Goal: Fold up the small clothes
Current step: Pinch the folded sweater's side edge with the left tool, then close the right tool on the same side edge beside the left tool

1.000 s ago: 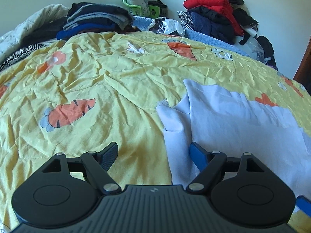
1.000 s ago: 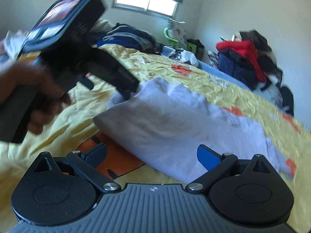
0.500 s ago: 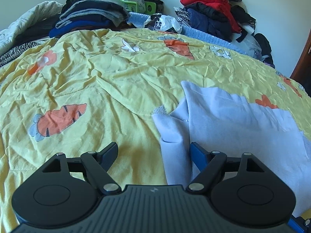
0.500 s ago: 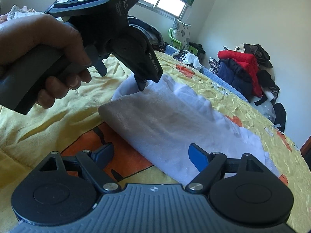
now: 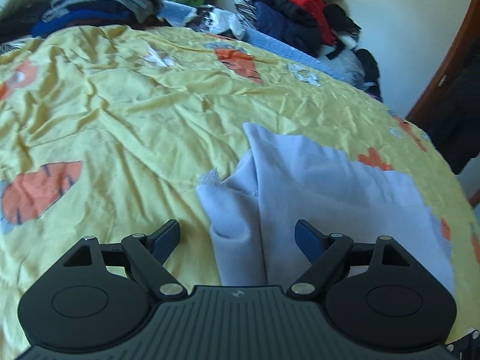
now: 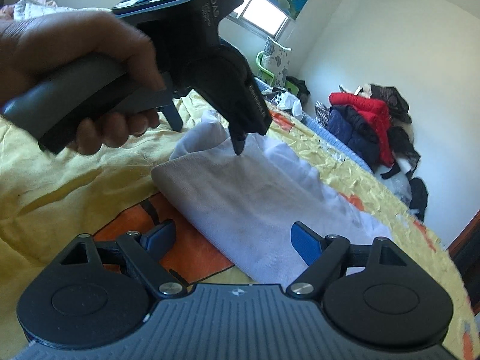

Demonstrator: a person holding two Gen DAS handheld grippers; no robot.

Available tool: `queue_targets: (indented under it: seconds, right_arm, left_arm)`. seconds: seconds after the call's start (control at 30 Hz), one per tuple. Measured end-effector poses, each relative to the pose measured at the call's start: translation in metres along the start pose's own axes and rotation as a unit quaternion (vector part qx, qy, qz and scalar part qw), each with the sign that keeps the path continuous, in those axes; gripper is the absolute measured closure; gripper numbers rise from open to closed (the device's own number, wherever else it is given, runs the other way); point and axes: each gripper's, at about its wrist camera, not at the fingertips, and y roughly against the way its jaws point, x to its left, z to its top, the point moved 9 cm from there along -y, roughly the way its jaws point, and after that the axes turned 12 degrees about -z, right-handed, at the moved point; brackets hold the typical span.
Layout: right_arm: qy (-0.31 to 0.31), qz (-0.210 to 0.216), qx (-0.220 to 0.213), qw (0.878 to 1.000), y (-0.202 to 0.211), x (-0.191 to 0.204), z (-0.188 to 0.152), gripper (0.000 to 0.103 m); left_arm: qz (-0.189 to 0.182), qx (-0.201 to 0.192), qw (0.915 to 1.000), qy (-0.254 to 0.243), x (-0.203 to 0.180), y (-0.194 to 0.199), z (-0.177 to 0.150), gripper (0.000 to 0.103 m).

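Your left gripper [image 5: 237,237] is spread wide over the near edge of the pale garment [image 5: 324,198], a raised fold standing between its blue pads without touching either. The garment lies on the yellow carrot-print bedspread [image 5: 120,126], reaching toward 2 o'clock. Your right gripper [image 6: 232,241] is also spread, its far pad over the garment's near corner, its near pad over an orange carrot print. From there, your left hand [image 6: 75,69] sits at 10 o'clock. Piled clothes [image 5: 288,9] lie at 12 o'clock.
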Motion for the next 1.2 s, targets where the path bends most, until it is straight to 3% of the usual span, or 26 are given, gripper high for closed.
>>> queue_targets:
  seconds: [0.27, 0.53, 0.73, 0.83, 1.0, 1.13, 1.2]
  right_arm:
    - [0.035, -0.027, -0.021, 0.999, -0.002, 0.010, 0.008, 0.021]
    - [0.069, -0.044, -0.040, 0.996, -0.008, 0.028, 0.019, 0.035]
    - [0.090, -0.047, -0.051, 0.994, -0.016, 0.041, 0.029, 0.044]
    - [0.091, -0.046, -0.050, 0.994, -0.021, 0.042, 0.032, 0.046]
    - [0.093, -0.047, -0.049, 0.993, -0.030, 0.041, 0.036, 0.046]
    - [0.098, -0.038, -0.052, 0.993, -0.028, 0.045, 0.035, 0.058]
    - [0.100, -0.031, -0.051, 0.993, -0.029, 0.045, 0.033, 0.064]
  left_arm:
    - [-0.064, -0.005, 0.9975, 0.029, 0.003, -0.017, 0.019, 0.019]
    - [-0.114, -0.009, 0.9929, 0.034, 0.002, -0.033, 0.035, 0.019]
    - [-0.126, 0.010, 0.9920, 0.000, -0.009, -0.046, 0.042, 0.019]
    - [-0.127, 0.010, 0.9918, -0.013, -0.013, -0.050, 0.044, 0.026]
    - [-0.109, -0.023, 0.9936, 0.019, 0.004, -0.051, 0.054, 0.026]
    - [-0.135, 0.005, 0.9908, 0.010, 0.001, -0.056, 0.055, 0.026]
    - [-0.140, 0.027, 0.9898, 0.000, -0.003, -0.058, 0.052, 0.044]
